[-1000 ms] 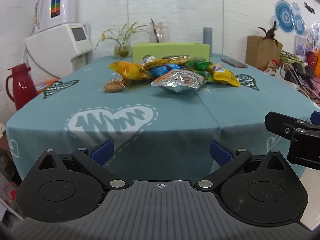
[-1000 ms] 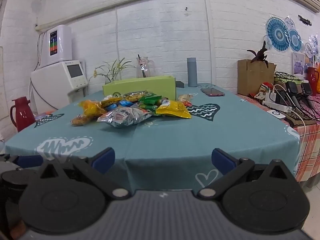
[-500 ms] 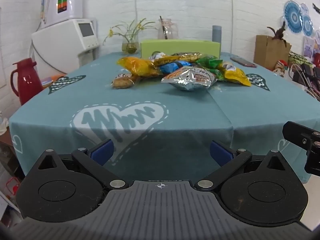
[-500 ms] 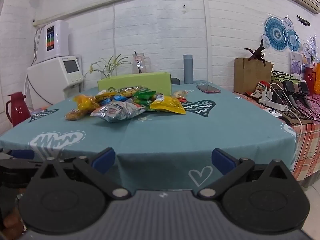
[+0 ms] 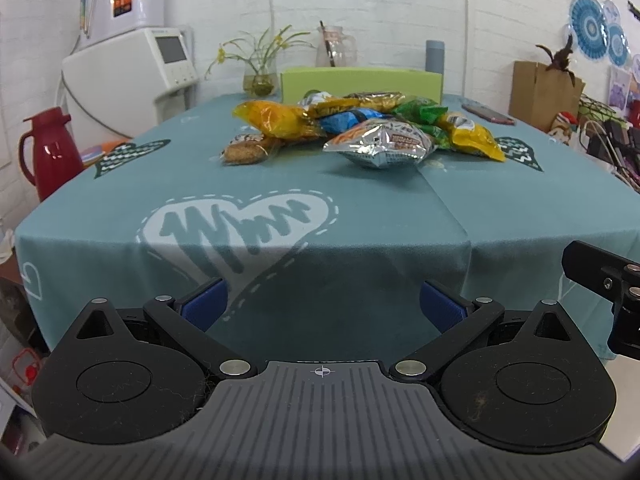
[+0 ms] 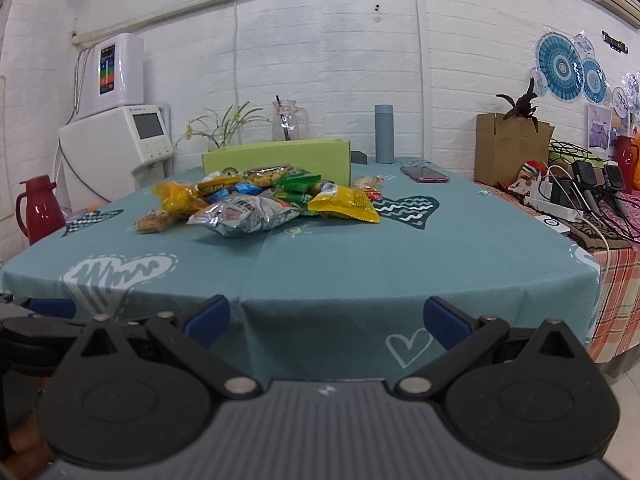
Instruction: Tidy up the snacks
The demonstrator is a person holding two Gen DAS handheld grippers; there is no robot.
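Jaws wide apart, empty, on left gripper [image 5: 322, 304] & right gripper [image 6: 326, 318], both short of bench [image 6: 360, 256]. Snack pile [image 6: 264, 200] mid-bench, before green box [image 6: 276, 158].

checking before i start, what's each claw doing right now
left claw: open, holding nothing, short of the table
right claw: open, holding nothing

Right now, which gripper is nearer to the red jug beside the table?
Left. The left gripper sits off the table's near edge toward the red jug's side; the right gripper is farther over, toward the phone side.
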